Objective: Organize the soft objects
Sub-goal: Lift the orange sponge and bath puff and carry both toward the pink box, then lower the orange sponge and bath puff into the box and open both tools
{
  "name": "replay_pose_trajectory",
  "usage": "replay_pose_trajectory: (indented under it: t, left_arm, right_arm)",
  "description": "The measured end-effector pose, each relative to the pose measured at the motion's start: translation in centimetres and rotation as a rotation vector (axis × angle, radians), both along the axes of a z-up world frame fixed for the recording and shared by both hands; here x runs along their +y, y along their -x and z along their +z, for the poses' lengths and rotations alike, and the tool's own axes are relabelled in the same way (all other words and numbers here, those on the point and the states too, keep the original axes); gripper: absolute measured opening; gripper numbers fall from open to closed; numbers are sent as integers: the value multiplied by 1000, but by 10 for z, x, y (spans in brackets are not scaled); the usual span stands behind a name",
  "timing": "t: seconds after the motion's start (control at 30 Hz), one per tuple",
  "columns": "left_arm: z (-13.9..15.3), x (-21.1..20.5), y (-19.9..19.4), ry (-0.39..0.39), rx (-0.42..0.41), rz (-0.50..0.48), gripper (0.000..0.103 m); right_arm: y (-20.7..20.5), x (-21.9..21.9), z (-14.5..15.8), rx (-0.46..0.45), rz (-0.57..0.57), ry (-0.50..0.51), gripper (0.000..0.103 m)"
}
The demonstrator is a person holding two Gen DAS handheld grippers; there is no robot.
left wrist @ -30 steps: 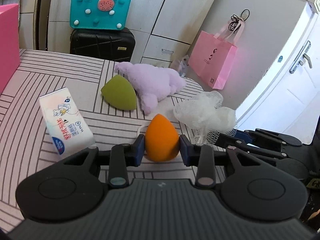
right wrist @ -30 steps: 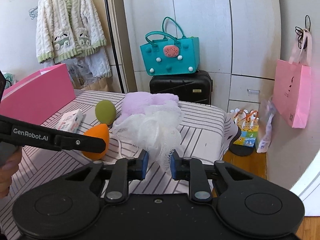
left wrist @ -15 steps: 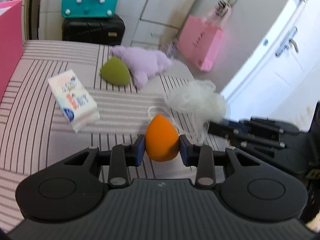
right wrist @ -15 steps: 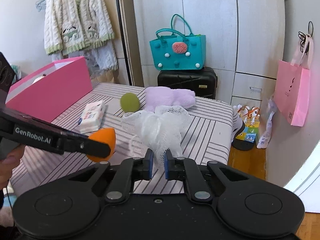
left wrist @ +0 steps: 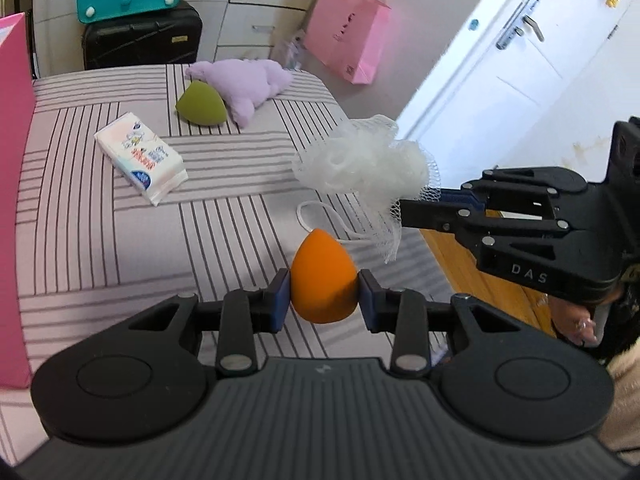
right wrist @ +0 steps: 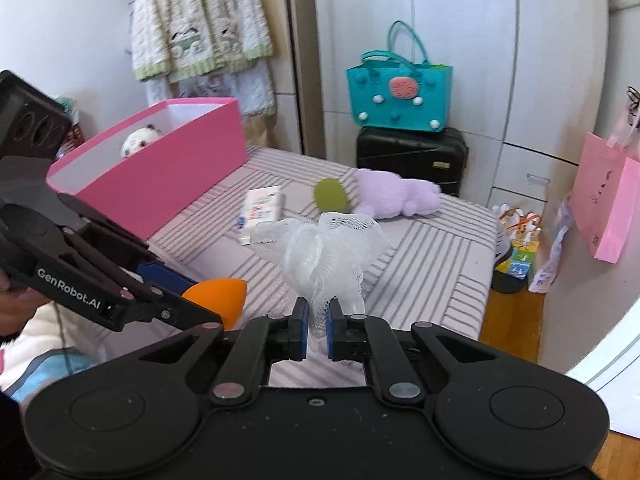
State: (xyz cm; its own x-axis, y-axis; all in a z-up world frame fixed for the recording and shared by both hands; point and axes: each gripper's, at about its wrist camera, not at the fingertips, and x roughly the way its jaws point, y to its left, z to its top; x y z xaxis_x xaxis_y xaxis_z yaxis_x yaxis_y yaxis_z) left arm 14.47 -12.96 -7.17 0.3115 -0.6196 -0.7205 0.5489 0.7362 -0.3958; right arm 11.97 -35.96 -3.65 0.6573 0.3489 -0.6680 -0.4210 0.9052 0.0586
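Landmark: striped bed cover (left wrist: pixel 100 240), everything placed against it.
Pink box (right wrist: pixel 160 176): on the cover's far left edge, open-topped, a small plush face showing inside.
Tissue pack (left wrist: pixel 140 156): flat on the cover, left of centre, apart from the other items.
Green sponge (left wrist: pixel 202 108): on the cover's far part, touching the purple plush toy (left wrist: pixel 244 80) beside it.
Left gripper (left wrist: pixel 323 300): clenched on the orange sponge (left wrist: pixel 323 284), pads pressing both flanks, tip pointing up, raised clear of the cover.
Right gripper (right wrist: pixel 317 330): clamped tight on the white mesh bath puff (right wrist: pixel 320 248), only a thin wad of netting between the pads.
Bath puff: lifted off the cover near its right edge, white cord loop (left wrist: pixel 320 220) trailing down.
Beyond the cover: teal bag (right wrist: pixel 400 96) atop a black suitcase (right wrist: pixel 412 156), pink paper bag (left wrist: pixel 348 32) hanging to the right.
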Motion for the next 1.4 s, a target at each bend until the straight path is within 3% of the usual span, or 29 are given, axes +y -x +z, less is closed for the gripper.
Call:
replay_pose_trajectory:
  t: [0.73,1.03,1.4]
  left_arm:
    - [49,90,63,-35,-49,-3,34]
    - [75,149,78,-9,-149,89,35]
    - [95,202,46,54,-228,234,35]
  right_arm:
    - [41,81,63,61,210,49,10]
    - [53,116,104,-29,296,22,10]
    - [14,165,124,-69,425,-69,10]
